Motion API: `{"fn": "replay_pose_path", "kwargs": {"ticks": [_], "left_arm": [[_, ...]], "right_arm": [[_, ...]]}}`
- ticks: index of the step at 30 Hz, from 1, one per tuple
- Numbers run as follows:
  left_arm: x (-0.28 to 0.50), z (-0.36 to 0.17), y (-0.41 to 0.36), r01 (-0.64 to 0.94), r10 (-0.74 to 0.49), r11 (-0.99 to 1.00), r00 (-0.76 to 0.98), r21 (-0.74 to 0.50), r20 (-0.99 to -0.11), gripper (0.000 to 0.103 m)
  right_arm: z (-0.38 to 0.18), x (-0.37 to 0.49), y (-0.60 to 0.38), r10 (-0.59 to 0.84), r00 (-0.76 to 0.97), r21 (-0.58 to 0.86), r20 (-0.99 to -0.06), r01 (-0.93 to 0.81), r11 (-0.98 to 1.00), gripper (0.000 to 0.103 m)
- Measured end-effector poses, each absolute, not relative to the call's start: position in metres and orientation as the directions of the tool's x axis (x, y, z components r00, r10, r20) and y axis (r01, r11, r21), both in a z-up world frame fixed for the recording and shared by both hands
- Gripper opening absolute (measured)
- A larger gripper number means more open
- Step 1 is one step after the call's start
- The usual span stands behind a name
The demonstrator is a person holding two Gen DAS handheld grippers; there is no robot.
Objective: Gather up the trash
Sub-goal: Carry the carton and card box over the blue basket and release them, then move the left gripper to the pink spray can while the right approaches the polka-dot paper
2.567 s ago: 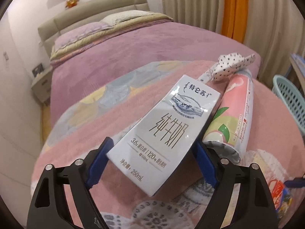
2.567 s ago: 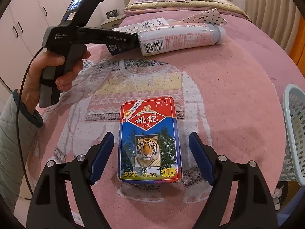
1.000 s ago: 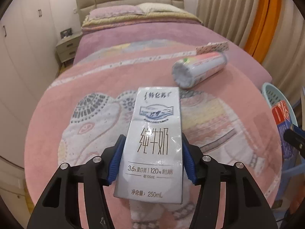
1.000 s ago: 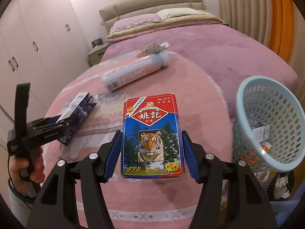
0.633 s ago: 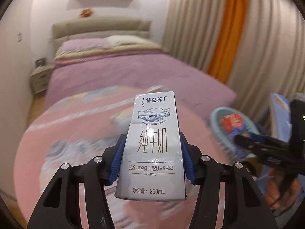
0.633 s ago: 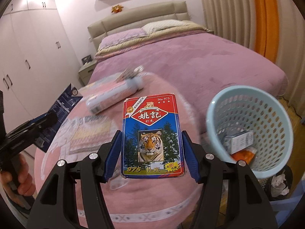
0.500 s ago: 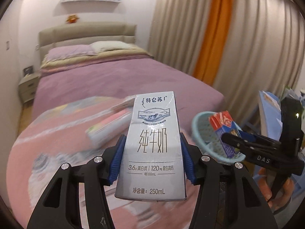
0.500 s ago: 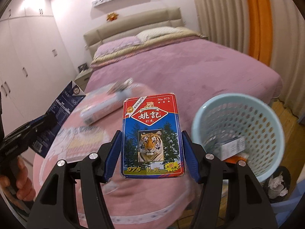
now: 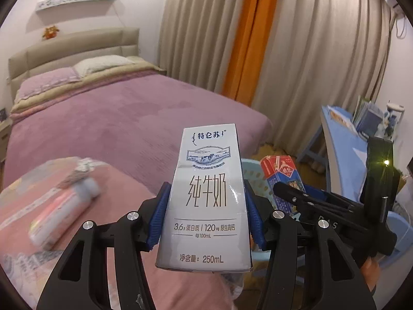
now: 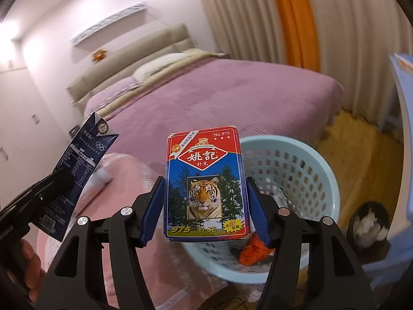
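My left gripper (image 9: pixel 205 217) is shut on a white milk carton (image 9: pixel 206 196) and holds it in the air past the pink table's edge. My right gripper (image 10: pixel 205 204) is shut on a red and blue playing card box (image 10: pixel 205 180) with a tiger on it, held above the light blue basket (image 10: pixel 304 165). The basket (image 9: pixel 251 173) is mostly hidden behind the carton in the left wrist view. The card box (image 9: pixel 280 178) and the carton (image 10: pixel 80 170) each show in the other view. A pink bottle (image 9: pixel 62 206) lies on the table.
The round table has a pink cloth (image 9: pixel 77 245). A bed with a purple cover (image 9: pixel 116 118) lies behind. A blue desk (image 9: pixel 346 149) stands at the right. A small dark bin (image 10: pixel 369 224) with white paper stands beside the basket. Orange trash (image 10: pixel 254 248) lies in the basket.
Both grippers closed on their items, lifted them off the table and swung right toward the basket. The card box now hangs over the basket's rim.
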State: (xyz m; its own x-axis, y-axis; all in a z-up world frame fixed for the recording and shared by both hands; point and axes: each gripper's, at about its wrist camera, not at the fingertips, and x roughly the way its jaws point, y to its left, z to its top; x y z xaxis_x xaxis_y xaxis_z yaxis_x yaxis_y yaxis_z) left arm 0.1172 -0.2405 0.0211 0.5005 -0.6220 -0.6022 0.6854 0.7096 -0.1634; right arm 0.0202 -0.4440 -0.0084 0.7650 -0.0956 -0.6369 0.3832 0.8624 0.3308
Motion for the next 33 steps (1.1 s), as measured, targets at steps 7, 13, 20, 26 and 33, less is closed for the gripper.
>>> {"fn": "replay_pose_path", "kwargs": {"ticks": [7, 13, 20, 26, 33], "left_arm": [[0.141, -0.009, -0.282, 0.696, -0.604, 0.697, 0.440, -0.173, -0.664, 0.053], [0.151, -0.031, -0.301, 0.702, -0.604, 0.681, 0.376, -0.210, -0.703, 0.059], [0.145, -0.033, -0.293, 0.714, -0.632, 0.658, 0.353, -0.237, -0.690, 0.071], [0.140, -0.026, -0.271, 0.697, -0.650, 0.666, 0.368, -0.266, -0.664, 0.072], [0.133, -0.016, -0.237, 0.674, -0.690, 0.659, 0.367, -0.332, -0.624, 0.072]], "right_arm": [[-0.035, 0.027, -0.474, -0.150, 0.701, 0.315, -0.697, 0.488, 0.814, 0.058], [-0.048, 0.029, -0.490, -0.174, 0.661, 0.307, -0.729, 0.544, 0.781, 0.059], [-0.064, 0.026, -0.509, -0.135, 0.648, 0.345, -0.750, 0.558, 0.755, 0.066], [-0.063, 0.023, -0.498, -0.126, 0.659, 0.340, -0.741, 0.530, 0.777, 0.066], [-0.047, 0.026, -0.466, -0.086, 0.690, 0.347, -0.718, 0.463, 0.816, 0.066]]}}
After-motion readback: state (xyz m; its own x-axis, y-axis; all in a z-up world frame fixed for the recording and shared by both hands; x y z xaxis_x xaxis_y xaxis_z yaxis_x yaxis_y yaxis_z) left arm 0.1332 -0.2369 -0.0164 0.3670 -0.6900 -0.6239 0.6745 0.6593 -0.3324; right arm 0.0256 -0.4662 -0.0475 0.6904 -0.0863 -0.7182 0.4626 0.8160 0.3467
